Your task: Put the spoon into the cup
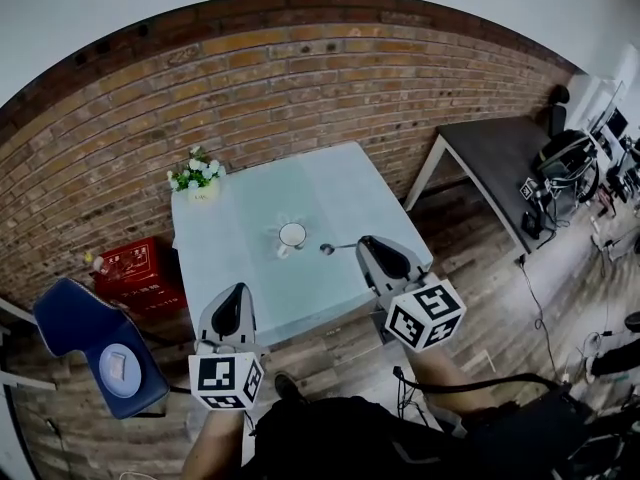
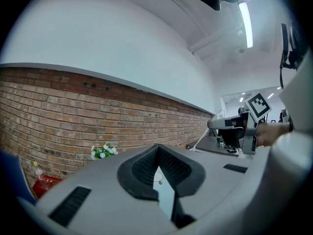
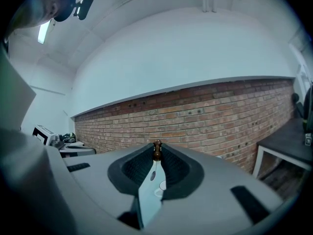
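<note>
Spoon point(image 1: 335, 249) is not in the cup yet: it is held out over the pale table point(image 1: 230, 268), its bowl just right of the white cup point(image 1: 292, 234) and apart from it. Starting at the left, a blue chair point(image 1: 70, 318) and a red crate point(image 1: 135, 268) stand by the brick wall, and a small pot of white flowers point(image 1: 197, 173) sits on the table's far left corner. The left gripper point(image 1: 236, 293) hovers at the near edge, fingers drawn together on nothing (its own view shows only tabletop through the slit). The cup stands upright near the table's middle. Right of it, the right gripper point(image 1: 367, 244) pinches the spoon's brown handle end at its fingertips, jaws narrow. The pickup looks done; what remains is carrying the bowl over the rim, lowering it in and letting go.
</note>
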